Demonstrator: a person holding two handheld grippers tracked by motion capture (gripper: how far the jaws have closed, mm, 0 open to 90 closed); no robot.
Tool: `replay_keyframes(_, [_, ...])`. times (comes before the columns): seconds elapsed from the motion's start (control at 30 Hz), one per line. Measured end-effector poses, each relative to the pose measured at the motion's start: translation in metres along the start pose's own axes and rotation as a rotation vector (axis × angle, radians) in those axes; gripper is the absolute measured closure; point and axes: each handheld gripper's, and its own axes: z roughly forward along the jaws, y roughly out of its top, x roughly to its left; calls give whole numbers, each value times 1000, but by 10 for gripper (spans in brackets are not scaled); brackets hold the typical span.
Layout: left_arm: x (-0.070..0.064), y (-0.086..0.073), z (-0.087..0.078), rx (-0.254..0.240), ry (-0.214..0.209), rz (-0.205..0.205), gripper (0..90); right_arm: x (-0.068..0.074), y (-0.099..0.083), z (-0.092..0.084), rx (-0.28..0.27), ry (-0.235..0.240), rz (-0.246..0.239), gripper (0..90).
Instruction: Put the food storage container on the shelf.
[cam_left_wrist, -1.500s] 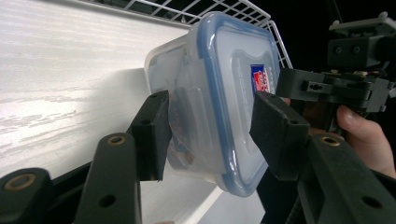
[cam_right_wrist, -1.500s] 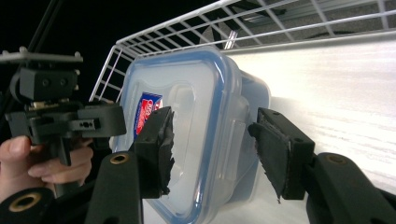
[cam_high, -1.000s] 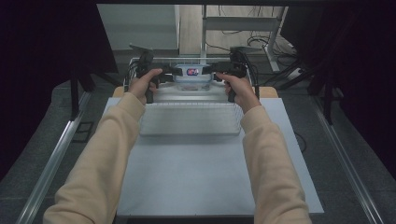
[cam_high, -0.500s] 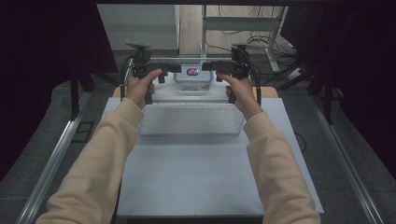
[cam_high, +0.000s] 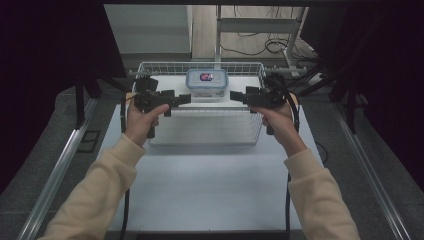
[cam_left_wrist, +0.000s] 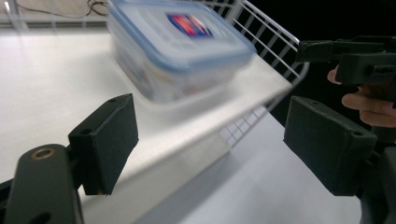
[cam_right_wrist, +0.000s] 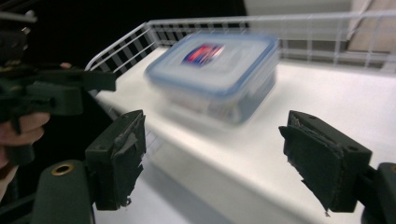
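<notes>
We see both sets of jaws standing apart with nothing between them; the right gripper's (cam_high: 239, 96) have just narrowed. It and the left gripper (cam_high: 183, 99) flank the blue-lidded container (cam_high: 206, 82), inside the wire basket (cam_high: 200, 65).

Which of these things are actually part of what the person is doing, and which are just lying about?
Part of the job:
- plastic food box with a blue-rimmed lid, standing in the basket
- white wire basket
- left gripper and right gripper, both open, holding nothing

Just lying about:
- cables on the floor beyond the table
- metal stand behind the basket
</notes>
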Motion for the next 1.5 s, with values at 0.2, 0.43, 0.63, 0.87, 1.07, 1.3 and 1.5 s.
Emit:
replay_keyframes(0.2, [-15, -41, -11, -20, -8, 55, 184, 10, -39, -12, 13, 17, -86, 229])
replay_keyframes(0.43, [-22, -103, -21, 11, -41, 43, 195, 17, -101, -27, 19, 51, -98, 237])
replay_keyframes(0.63, [-18, -158, -16, 93, 31, 77, 225, 24, -150, -35, 19, 49, -95, 240])
replay_keyframes(0.87, [-9, -187, -17, 160, 89, 90, 220, 25, -194, -41, 60, 4, -132, 247])
replay_keyframes(1.07, [-5, -208, -17, 213, 117, 107, 221, 20, -224, -28, 155, -17, -119, 245])
replay_keyframes(1.3, [-4, -210, -14, 233, 120, 114, 221, 18, -223, -28, 149, -39, -137, 244])
replay_keyframes(1.5, [-3, -214, -9, 259, 141, 137, 220, 20, -224, -28, 157, -55, -176, 240])
